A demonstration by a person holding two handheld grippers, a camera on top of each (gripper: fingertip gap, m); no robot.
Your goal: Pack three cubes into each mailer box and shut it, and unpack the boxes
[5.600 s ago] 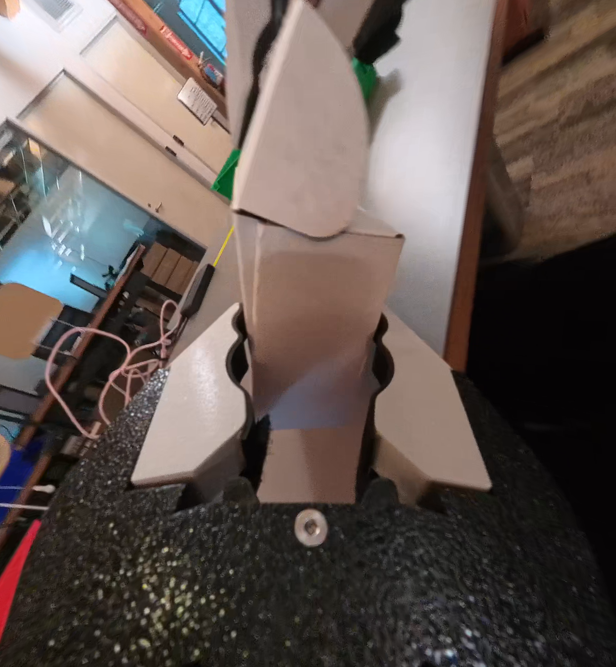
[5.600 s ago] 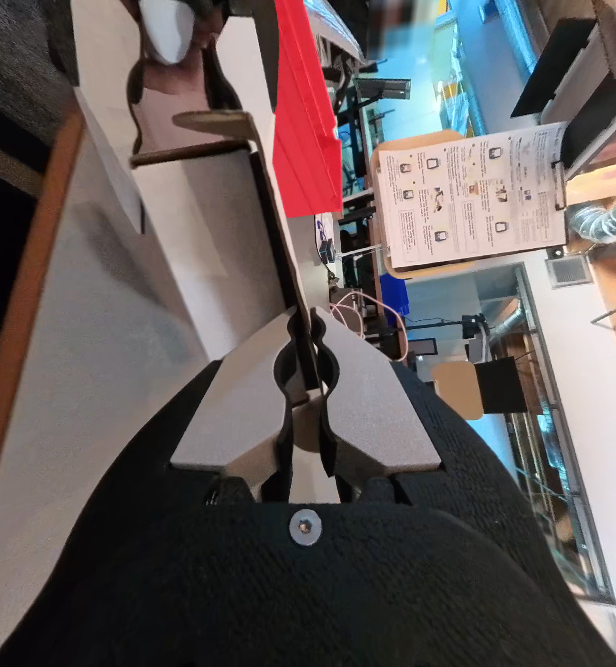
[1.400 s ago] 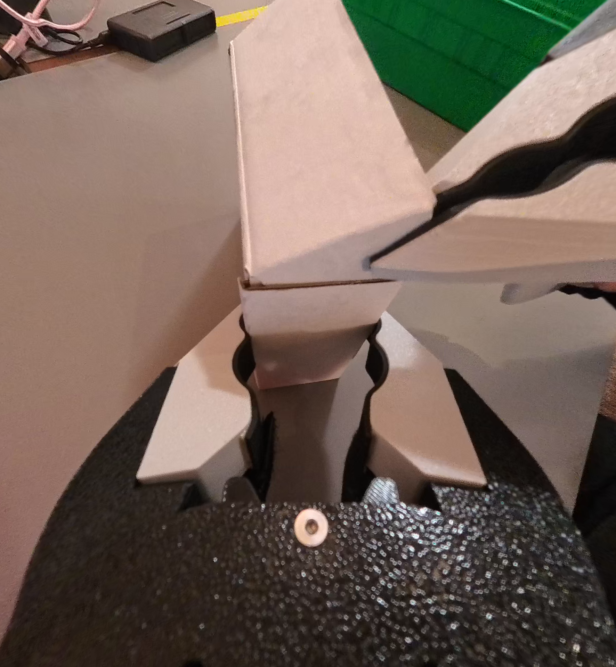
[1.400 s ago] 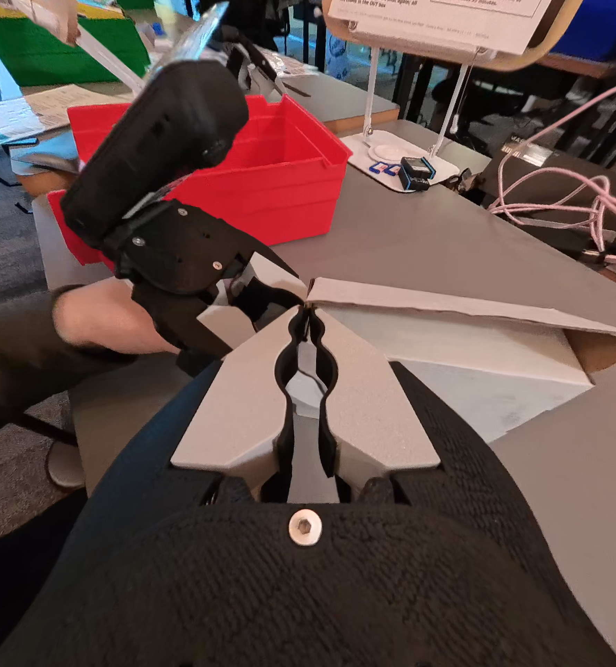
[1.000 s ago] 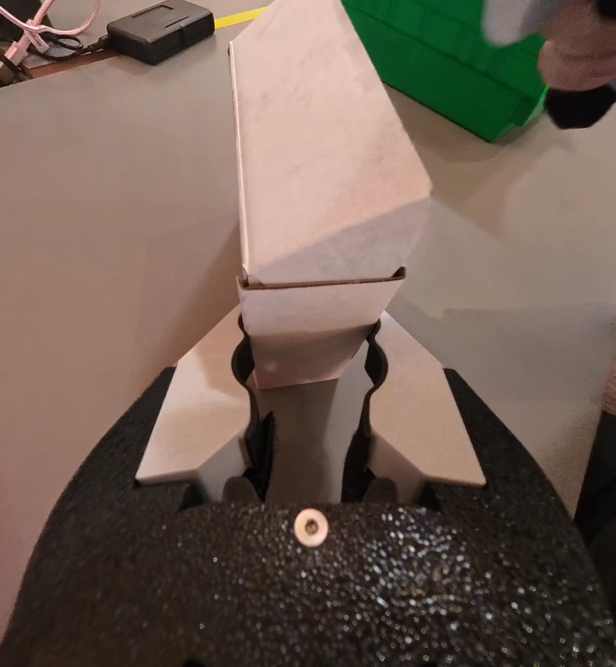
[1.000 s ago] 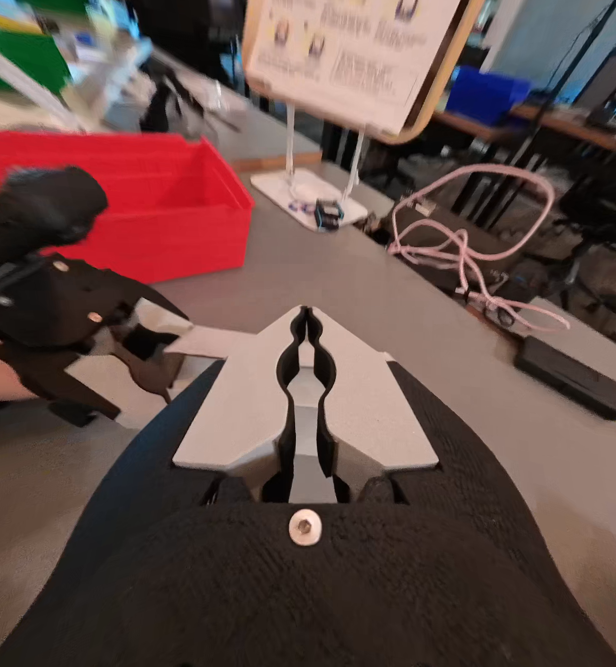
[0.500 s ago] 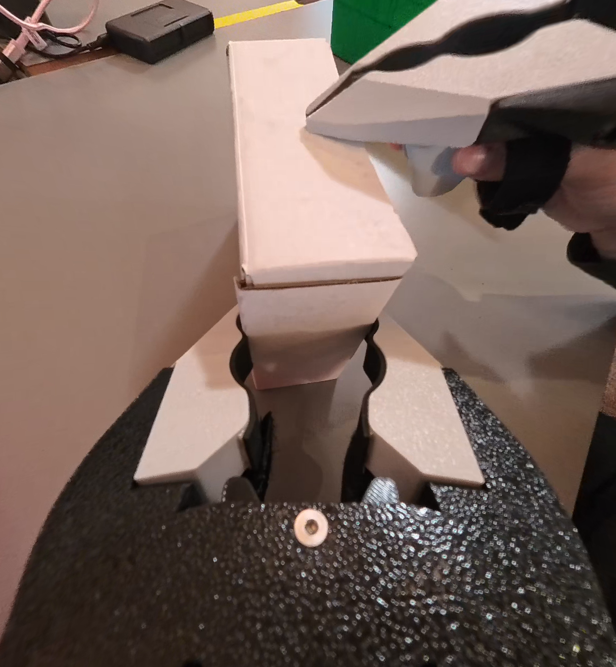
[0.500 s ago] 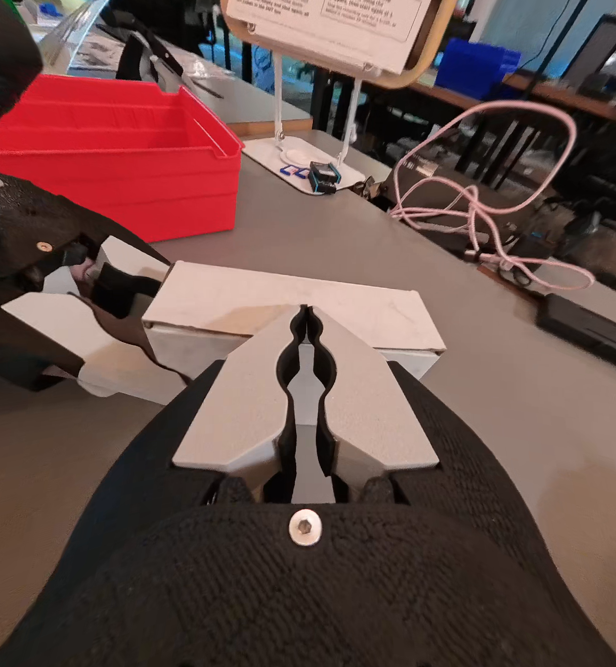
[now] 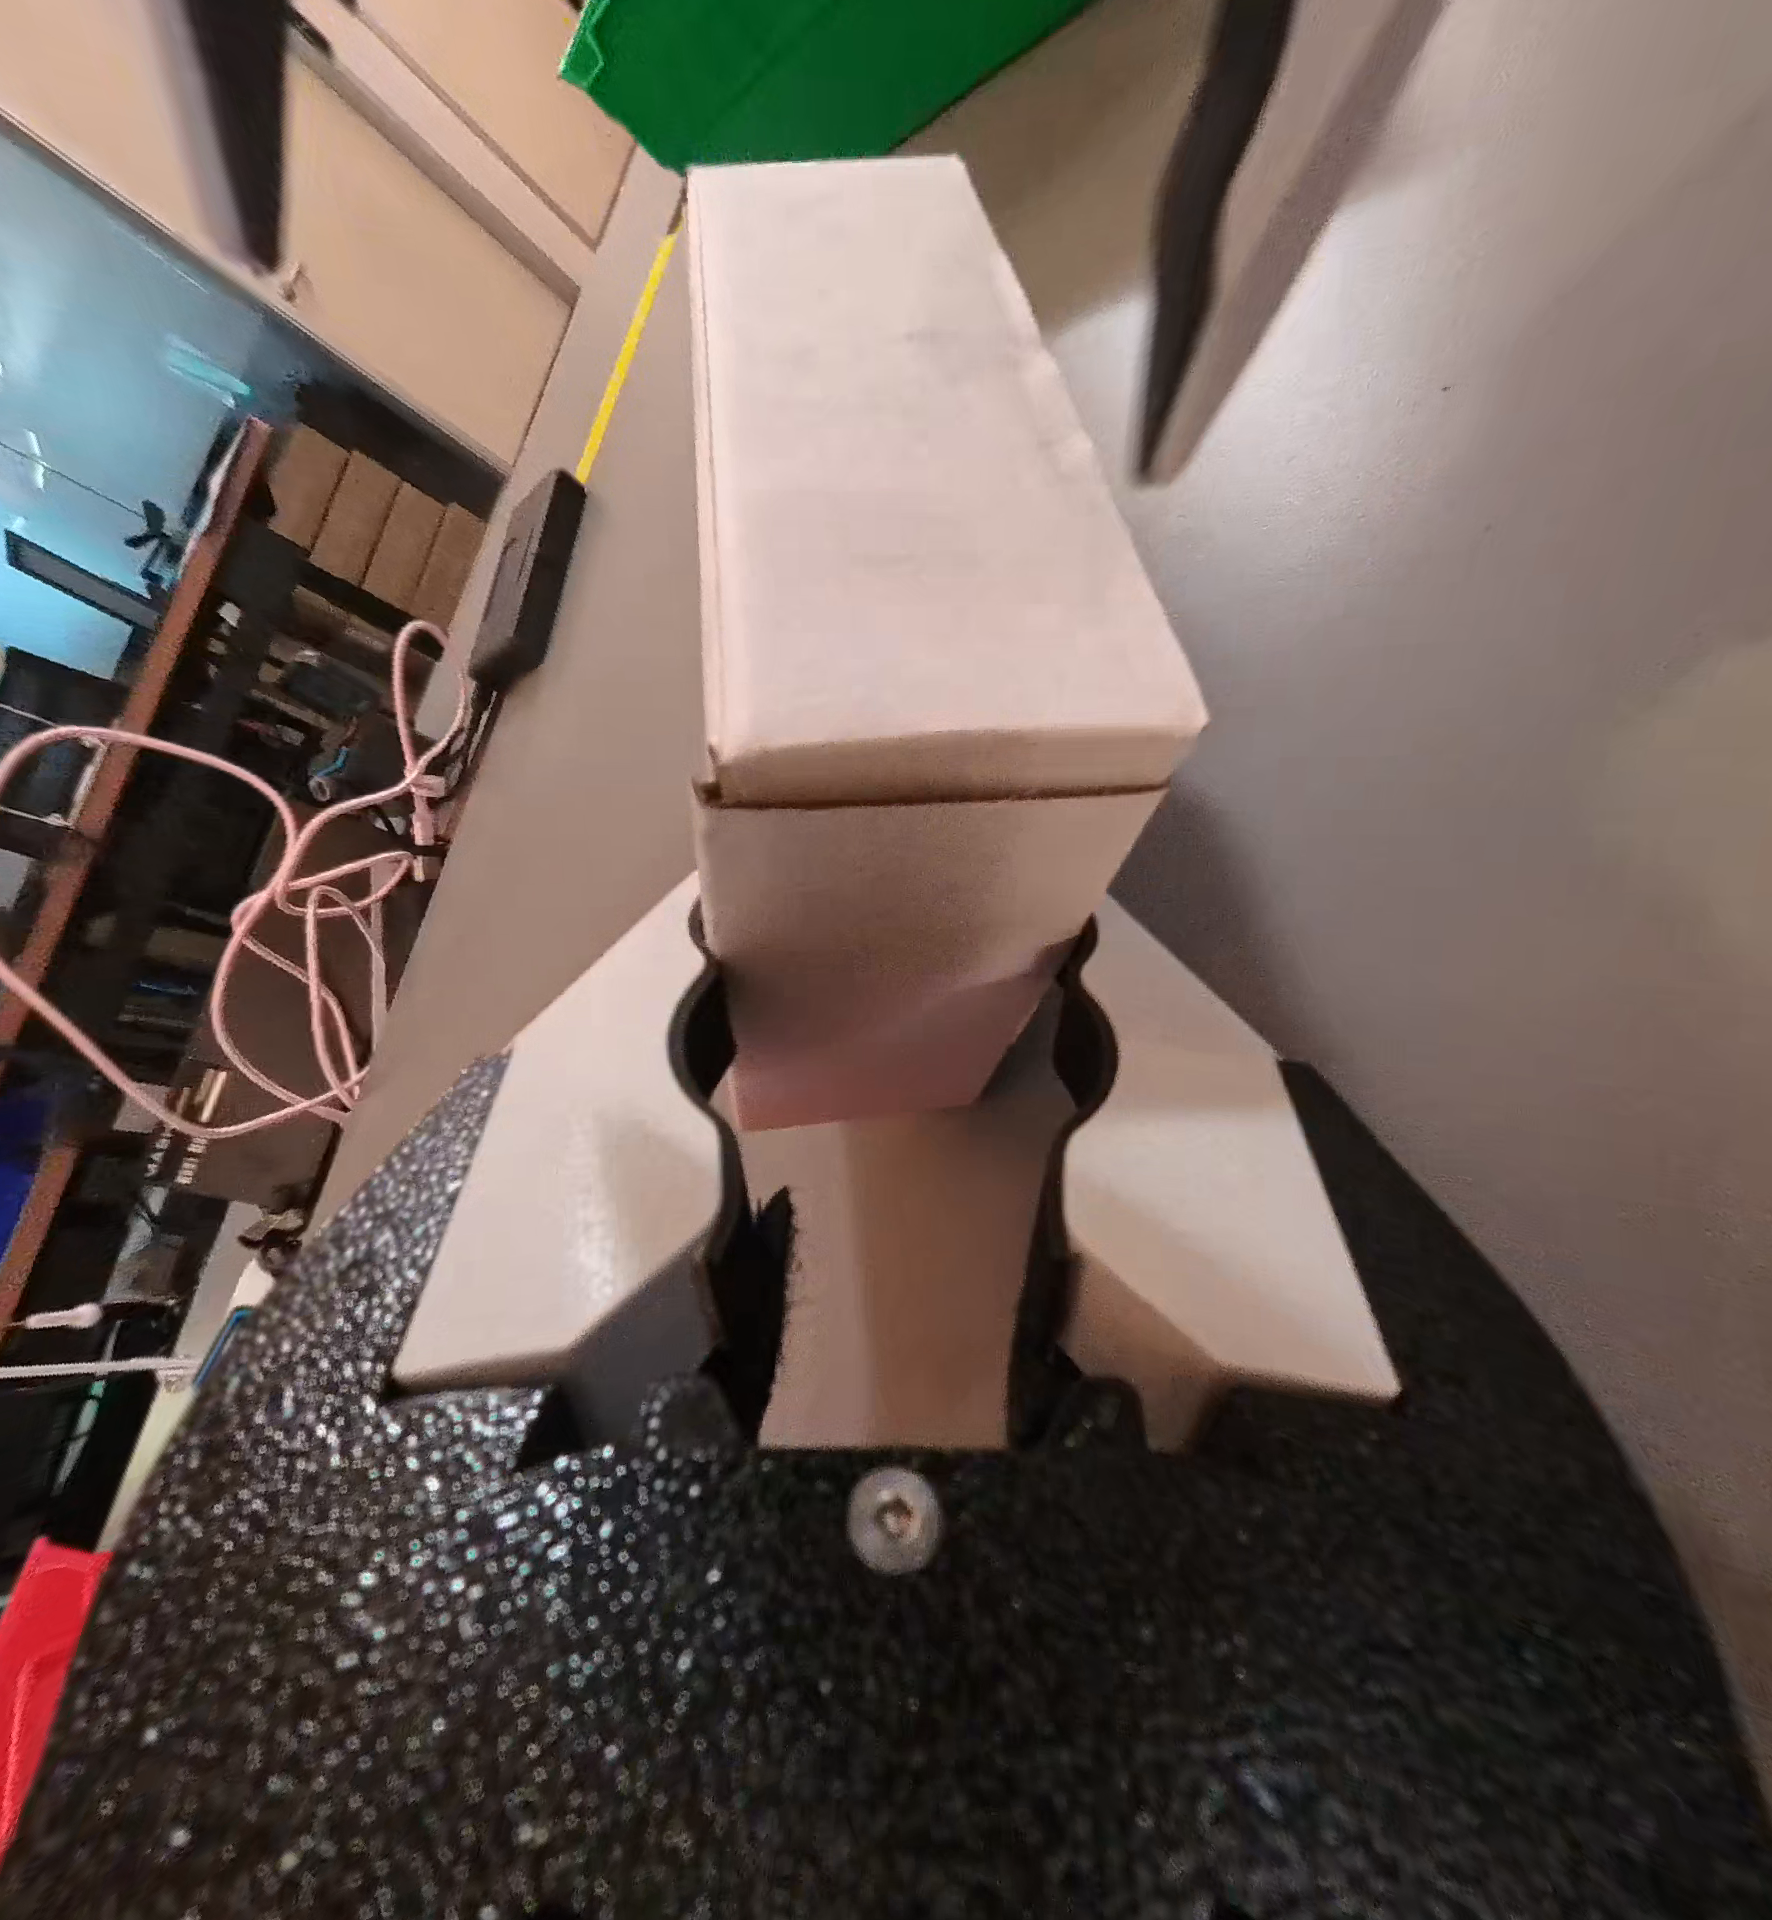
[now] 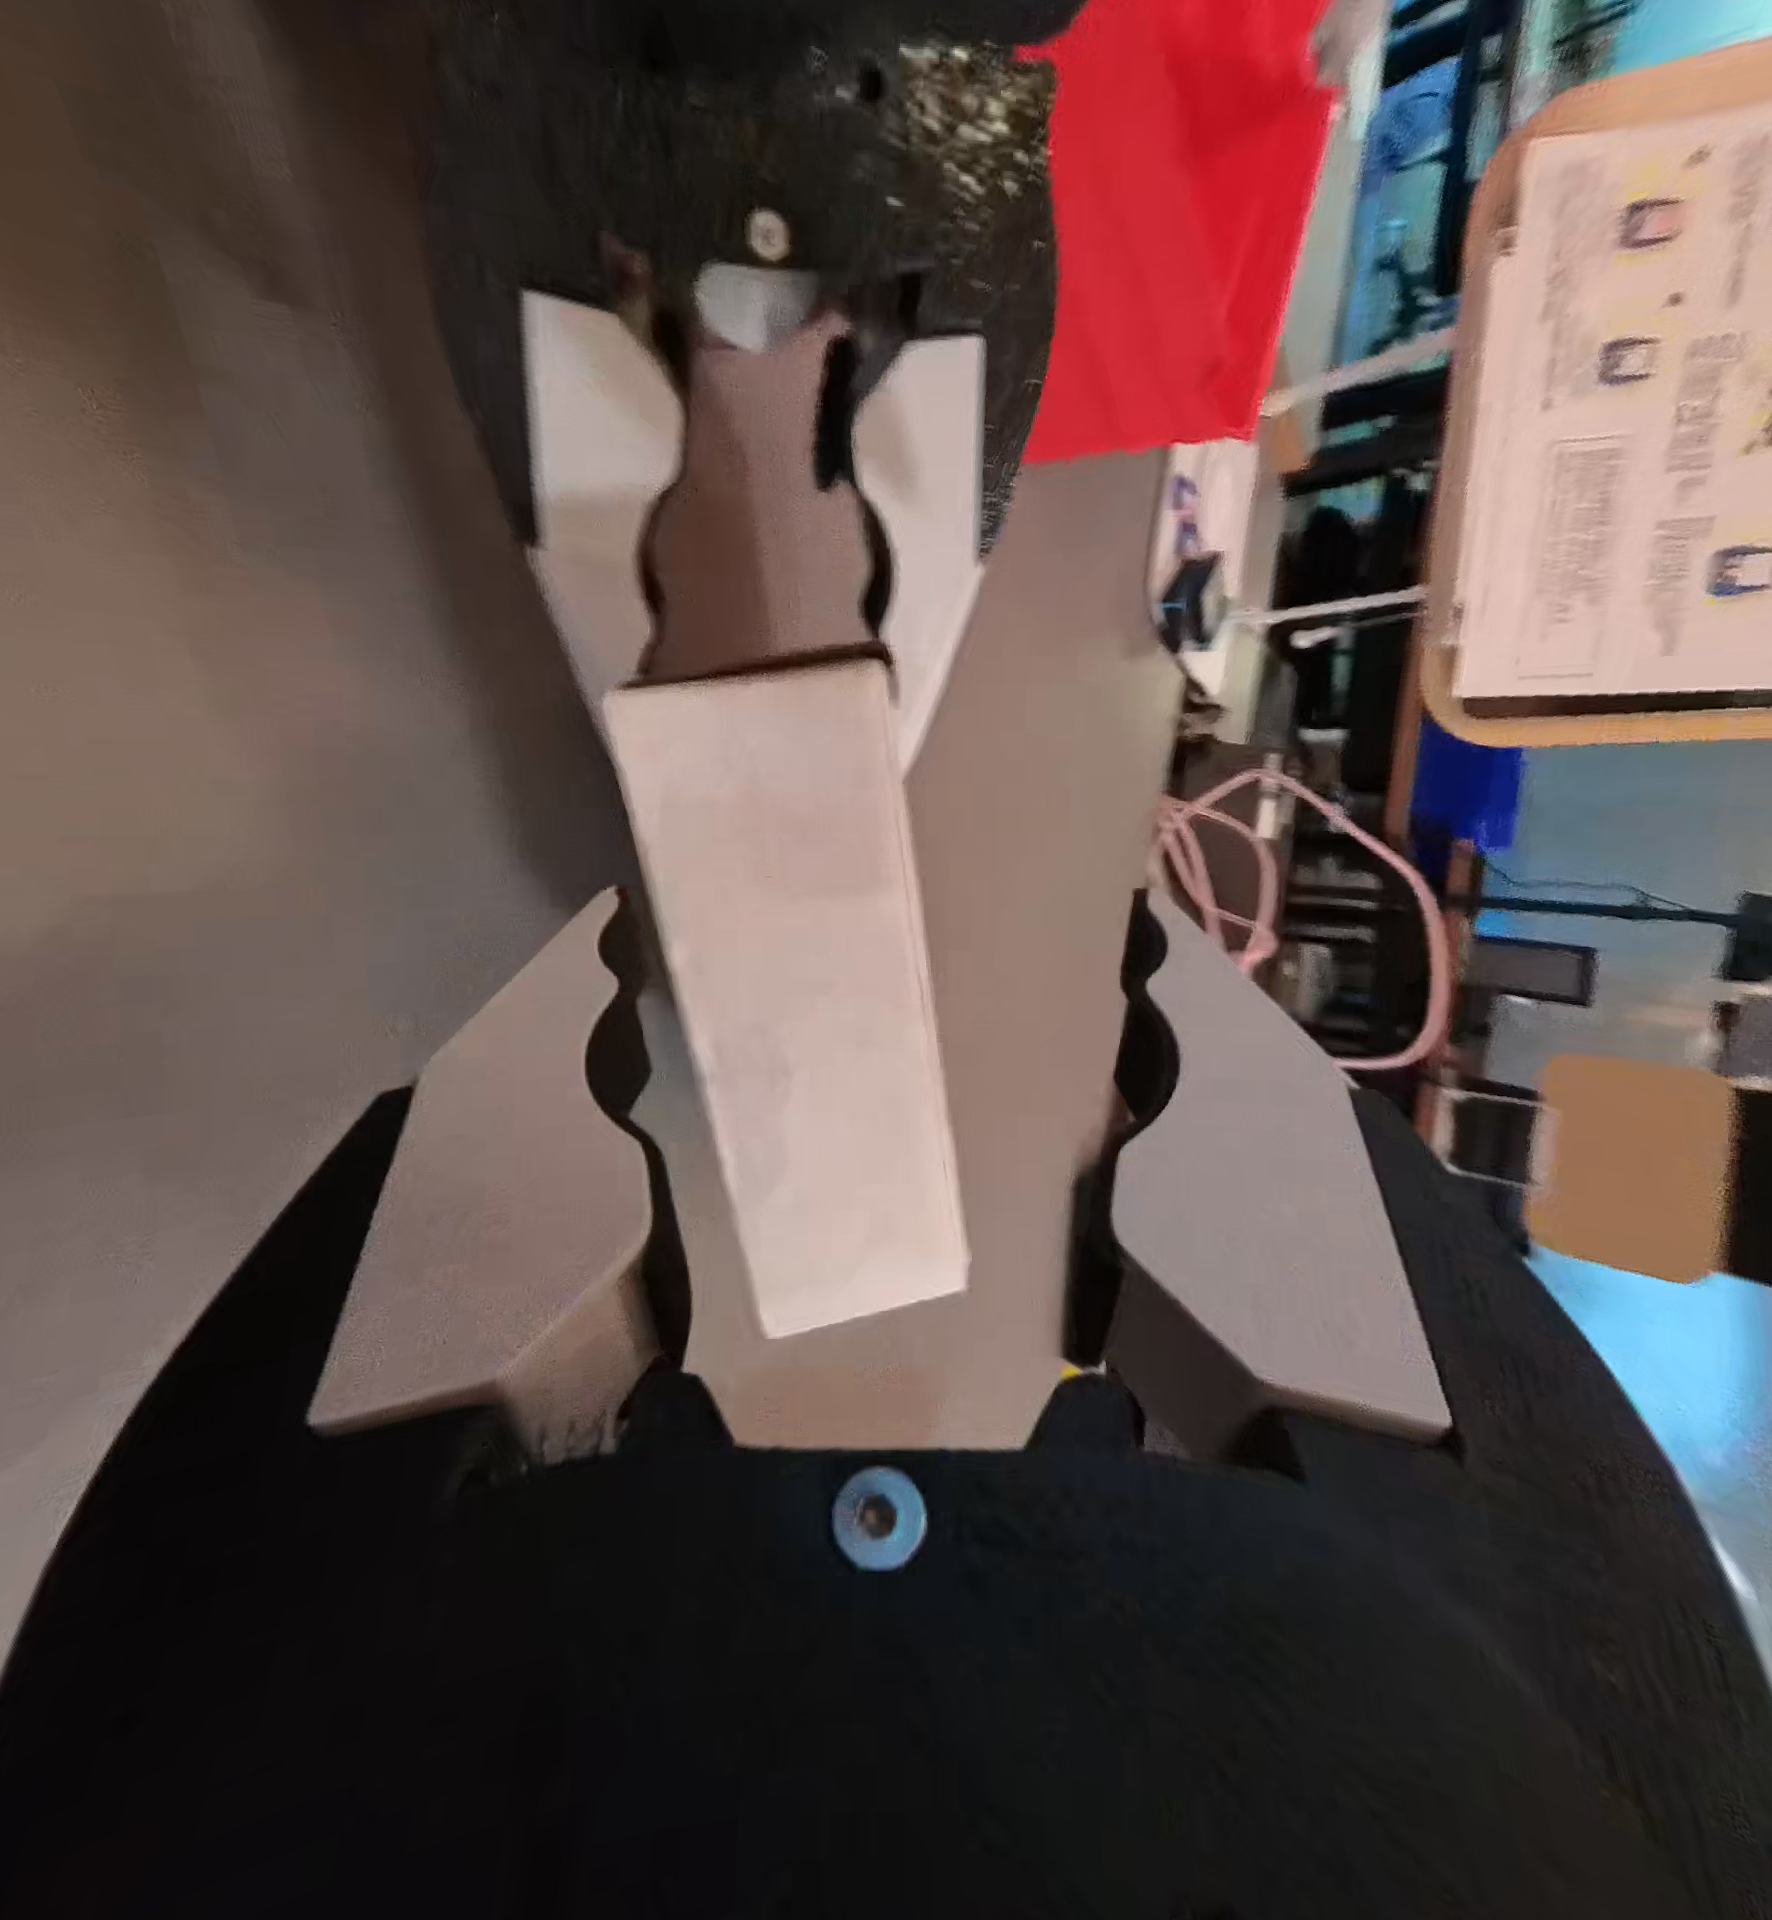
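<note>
1. Left wrist view: left gripper (image 9: 892, 987) jaws clamped narrow on the near end of the white mailer box (image 9: 913, 540). Lid is down and the box runs straight out from the fingertips over the grey table (image 9: 1484, 831). Green bin (image 9: 809, 73) beyond the far end, black adapter (image 9: 529, 571) and pink cable (image 9: 269, 904) at left. One blurred finger of the right gripper shows top right, beside the box.
2. Right wrist view: right gripper (image 10: 877, 997) jaws spread wide, with the box's near end (image 10: 799, 987) between the fingers, gaps on both sides, not gripped. Only this view shows the left gripper (image 10: 762, 582) pinching the far end, a red bin (image 10: 1162, 229) behind it, and a blurred instruction sheet on a board (image 10: 1640, 395) at right.
</note>
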